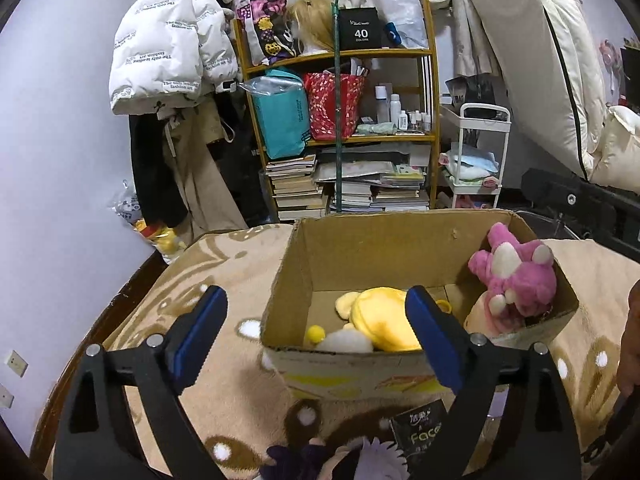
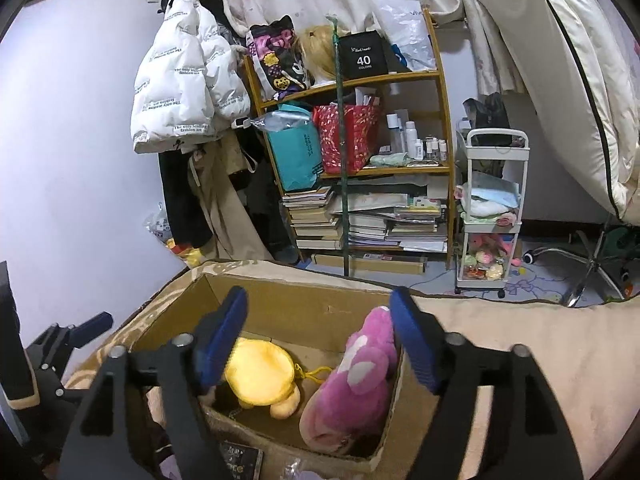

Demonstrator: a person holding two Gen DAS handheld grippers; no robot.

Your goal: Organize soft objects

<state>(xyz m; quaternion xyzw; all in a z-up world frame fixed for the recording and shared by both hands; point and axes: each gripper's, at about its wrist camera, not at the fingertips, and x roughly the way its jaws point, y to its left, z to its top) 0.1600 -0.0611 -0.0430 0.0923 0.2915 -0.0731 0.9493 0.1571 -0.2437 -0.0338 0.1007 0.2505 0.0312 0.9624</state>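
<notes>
An open cardboard box [image 1: 352, 248] stands on a beige patterned blanket [image 1: 224, 276]. Inside lie a yellow plush [image 1: 380, 316] and a pink plush [image 1: 516, 276] that leans against the box's right wall. My left gripper [image 1: 316, 320] is open and empty, above the box's near left corner. In the right wrist view the same box [image 2: 288, 312] holds the yellow plush [image 2: 260, 376] and the pink plush [image 2: 356, 380]. My right gripper [image 2: 316, 328] is open and empty, just above the box, with the pink plush below its right finger. A purple-and-white plush [image 1: 360, 456] lies on the blanket near the box.
A wooden shelf [image 1: 344, 120] with bags, bottles and stacked books stands behind the bed. A white puffer jacket [image 1: 168, 40] hangs at left. A white trolley [image 2: 492, 208] and a leaning mattress [image 2: 560, 60] are at right. A dark packet [image 1: 420, 428] lies in front of the box.
</notes>
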